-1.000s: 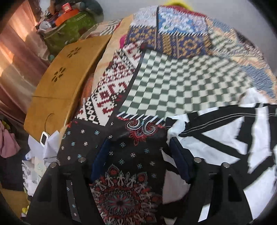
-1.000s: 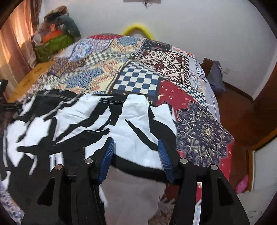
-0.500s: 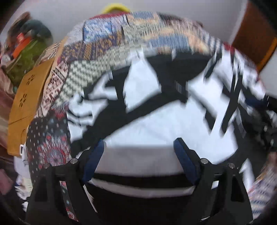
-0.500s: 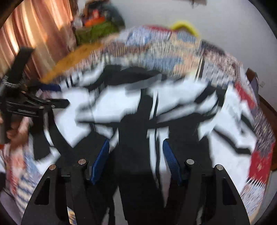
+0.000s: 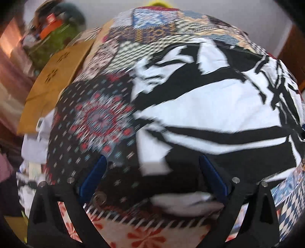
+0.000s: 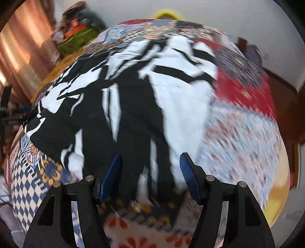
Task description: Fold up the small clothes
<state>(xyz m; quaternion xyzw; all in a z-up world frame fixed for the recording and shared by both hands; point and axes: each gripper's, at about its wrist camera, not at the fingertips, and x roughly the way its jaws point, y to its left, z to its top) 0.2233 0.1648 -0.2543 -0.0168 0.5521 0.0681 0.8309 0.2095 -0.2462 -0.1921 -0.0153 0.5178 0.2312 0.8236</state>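
Observation:
A black-and-white patterned garment (image 5: 209,106) lies spread on a patchwork bedspread (image 5: 99,118). My left gripper (image 5: 152,158) hangs over the garment's near left corner. Its jaws are opening wide, with cloth lying below and between them but no pad pressing on it. In the right wrist view the same garment (image 6: 133,95) runs away from me in long black and white bands. My right gripper (image 6: 151,155) is open above the near edge, and its blue pads (image 6: 111,175) stand clear of the cloth. Both views are motion-blurred.
A wooden board (image 5: 57,76) borders the bed's left side, with a green bag (image 5: 55,38) of clutter behind it. Orange curtains (image 6: 24,47) hang at far left. A yellow object (image 6: 167,14) sits at the bed's far end, under a white wall. Brown woodwork (image 6: 286,106) stands at right.
Both grippers have swung across the bed and their jaws have widened. The garment edge that hung between the right jaws now lies on the bedspread. The left gripper went from the garment's left end to its near corner.

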